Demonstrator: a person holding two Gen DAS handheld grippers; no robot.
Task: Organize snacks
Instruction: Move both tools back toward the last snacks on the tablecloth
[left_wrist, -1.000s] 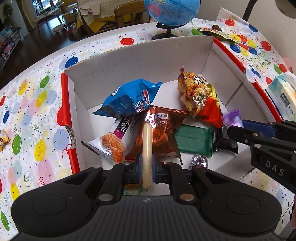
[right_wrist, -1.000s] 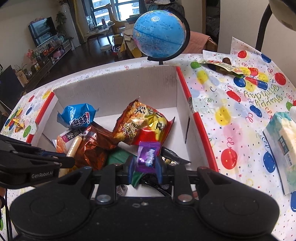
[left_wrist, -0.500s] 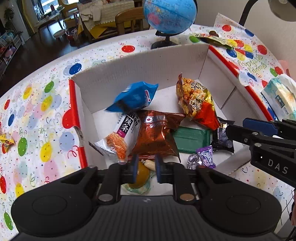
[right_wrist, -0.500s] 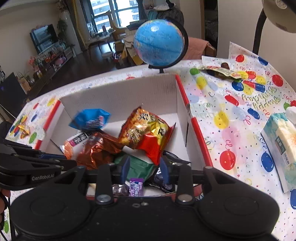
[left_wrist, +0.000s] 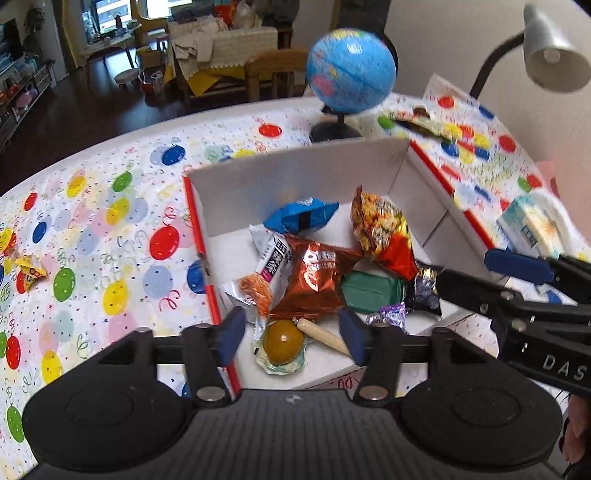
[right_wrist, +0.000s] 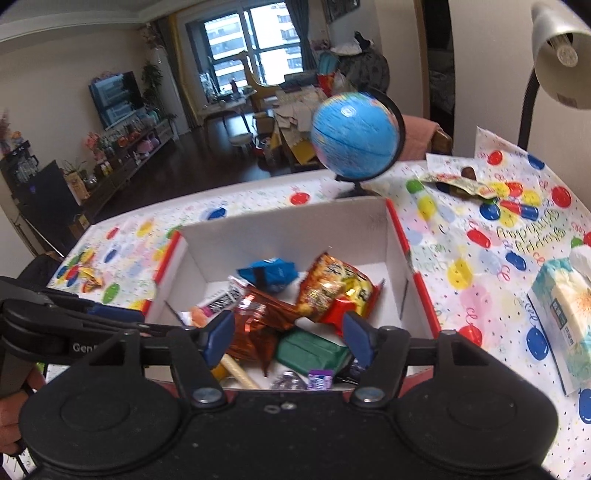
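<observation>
A white cardboard box (left_wrist: 295, 177) with red edges holds several snacks: a blue packet (left_wrist: 301, 216), an orange-yellow bag (left_wrist: 384, 230), a copper Oreo pack (left_wrist: 317, 282), a green pack (left_wrist: 373, 291), a sausage stick (left_wrist: 325, 334), a purple candy (left_wrist: 393, 314) and a round yellow sweet (left_wrist: 283, 341). My left gripper (left_wrist: 291, 338) is open and empty above the box's near edge. My right gripper (right_wrist: 288, 338) is open and empty above the same box (right_wrist: 295, 229); the purple candy (right_wrist: 320, 379) lies below it.
A blue globe (left_wrist: 351, 75) stands behind the box. A tissue pack (right_wrist: 565, 317) lies right. A snack wrapper (right_wrist: 458, 182) lies at the far right and a small yellow wrapper (left_wrist: 31, 275) at the far left on the balloon tablecloth. A desk lamp (right_wrist: 561, 55) stands right.
My left gripper let go of the sausage stick and my right let go of the purple candy; both fell into the box. Both grippers opened wide and pulled up and back.
</observation>
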